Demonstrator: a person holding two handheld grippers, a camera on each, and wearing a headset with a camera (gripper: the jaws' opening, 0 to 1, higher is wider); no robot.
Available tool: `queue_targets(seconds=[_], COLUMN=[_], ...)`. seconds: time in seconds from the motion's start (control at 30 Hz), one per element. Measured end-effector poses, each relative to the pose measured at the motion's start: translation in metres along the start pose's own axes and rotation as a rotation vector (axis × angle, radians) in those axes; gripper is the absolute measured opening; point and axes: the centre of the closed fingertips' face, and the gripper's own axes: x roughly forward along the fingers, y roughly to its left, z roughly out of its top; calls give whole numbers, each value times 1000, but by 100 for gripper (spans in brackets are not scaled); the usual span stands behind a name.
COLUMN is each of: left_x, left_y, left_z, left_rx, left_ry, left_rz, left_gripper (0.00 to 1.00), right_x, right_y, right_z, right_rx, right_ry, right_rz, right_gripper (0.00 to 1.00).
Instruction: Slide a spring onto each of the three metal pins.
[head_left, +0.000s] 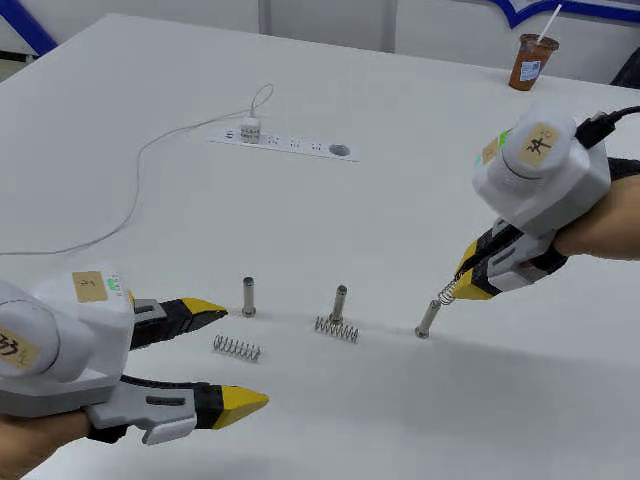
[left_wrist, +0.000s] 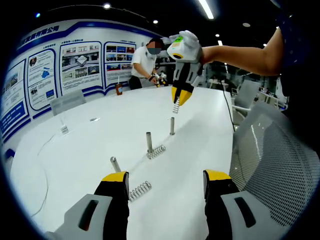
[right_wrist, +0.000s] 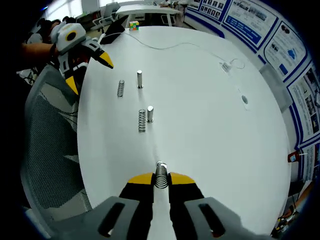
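Three metal pins stand in a row on the white table: the left pin (head_left: 247, 296), the middle pin (head_left: 339, 303) and the right pin (head_left: 428, 318). My right gripper (head_left: 465, 285) is shut on a spring (head_left: 446, 291), held tilted just above the top of the right pin; in the right gripper view that spring (right_wrist: 160, 176) sits between the fingertips over the pin's tip (right_wrist: 160, 165). A second spring (head_left: 336, 329) lies by the middle pin. A third spring (head_left: 236, 347) lies in front of the left pin, close to my open left gripper (head_left: 240, 358).
A white power strip (head_left: 283, 142) with a plugged adapter and thin cable lies further back. A brown drink cup (head_left: 532, 60) stands at the far right edge. A mesh chair (left_wrist: 270, 165) is beside the table, and a person (left_wrist: 145, 62) stands far behind.
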Motion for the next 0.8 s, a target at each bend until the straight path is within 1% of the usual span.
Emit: queue_targets(seconds=[0.23, 0.53, 0.8], left_x=[-1, -1, -2], left_y=[2, 2, 3], left_z=[-1, -2, -2], left_rx=[-13, -16, -19], left_ry=[0, 3, 7], left_rz=[9, 11, 13], left_gripper=[63, 63, 62], right_x=[7, 12, 22], right_y=[-1, -1, -2], right_z=[0, 0, 1], right_rx=[2, -2, -5], right_ry=[17, 31, 53], right_rz=[16, 29, 46], right_gripper=[12, 12, 12])
